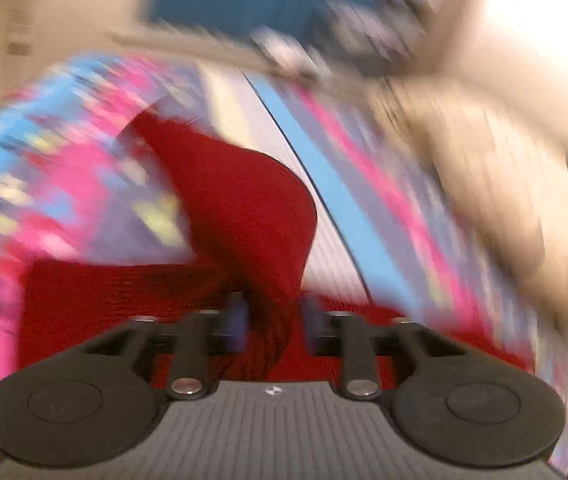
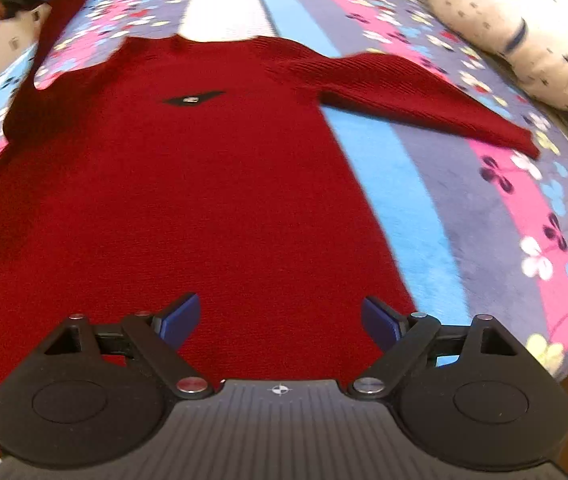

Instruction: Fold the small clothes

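The red sweater [image 2: 187, 184] lies spread flat on the bed, on a flowered bedspread [image 2: 524, 200], body down and neckline away from the right camera — laid out so the sleeves can be folded in over the body. One sleeve [image 2: 424, 96] stretches out to the side toward a pale pillow [image 2: 524, 20], flat and untouched.

The other sleeve is the one in hand. The left gripper [image 1: 273, 328] has its blue fingers [image 1: 237, 320] pressed close on a bunch of red knit, which rises up and twists away from the clamp; in the right camera's far corner that same cloth is seen lifted off the bedspread. The left view is heavily blurred, so fine detail there cannot be told. Holding the sleeve by its end likely lets it swing over onto the body in one piece.

The right gripper [image 2: 279, 320] hangs low over the hem with its fingers wide apart, gripping nothing — probably placed there to steady the body or take the hem next.
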The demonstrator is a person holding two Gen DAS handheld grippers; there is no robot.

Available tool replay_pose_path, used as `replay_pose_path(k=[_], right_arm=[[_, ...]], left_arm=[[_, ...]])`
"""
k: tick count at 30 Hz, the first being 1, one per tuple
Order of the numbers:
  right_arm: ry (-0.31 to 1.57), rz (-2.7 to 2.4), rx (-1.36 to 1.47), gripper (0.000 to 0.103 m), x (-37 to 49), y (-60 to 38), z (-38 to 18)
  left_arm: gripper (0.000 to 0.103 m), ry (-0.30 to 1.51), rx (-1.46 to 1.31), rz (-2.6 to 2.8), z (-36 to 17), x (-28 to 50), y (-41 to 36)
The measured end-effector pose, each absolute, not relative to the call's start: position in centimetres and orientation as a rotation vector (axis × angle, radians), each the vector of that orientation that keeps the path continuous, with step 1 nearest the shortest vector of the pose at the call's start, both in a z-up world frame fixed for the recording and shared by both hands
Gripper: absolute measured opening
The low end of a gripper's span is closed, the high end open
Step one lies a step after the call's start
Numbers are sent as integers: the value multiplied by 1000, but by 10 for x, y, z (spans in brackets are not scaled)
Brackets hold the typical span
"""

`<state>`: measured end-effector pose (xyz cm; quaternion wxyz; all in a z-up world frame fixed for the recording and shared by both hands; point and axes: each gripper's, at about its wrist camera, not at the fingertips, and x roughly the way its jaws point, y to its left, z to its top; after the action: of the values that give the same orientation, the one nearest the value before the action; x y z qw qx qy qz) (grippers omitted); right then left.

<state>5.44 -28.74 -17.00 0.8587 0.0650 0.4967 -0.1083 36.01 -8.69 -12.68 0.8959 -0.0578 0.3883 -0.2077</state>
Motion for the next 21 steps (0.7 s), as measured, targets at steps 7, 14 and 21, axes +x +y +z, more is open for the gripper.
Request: replay_pose_path(k=[7,14,21], right_arm=[[995,-267,134,88,69,-320,-174],[871,-233,263,88,128,-346,-167],[782,-190,565,84,243,-379,-182]], left_arm=[[87,888,-65,-319,-189,325,-33],[89,890,-182,-13,-175,386,69],[101,980,-19,-58,-188,440,31]])
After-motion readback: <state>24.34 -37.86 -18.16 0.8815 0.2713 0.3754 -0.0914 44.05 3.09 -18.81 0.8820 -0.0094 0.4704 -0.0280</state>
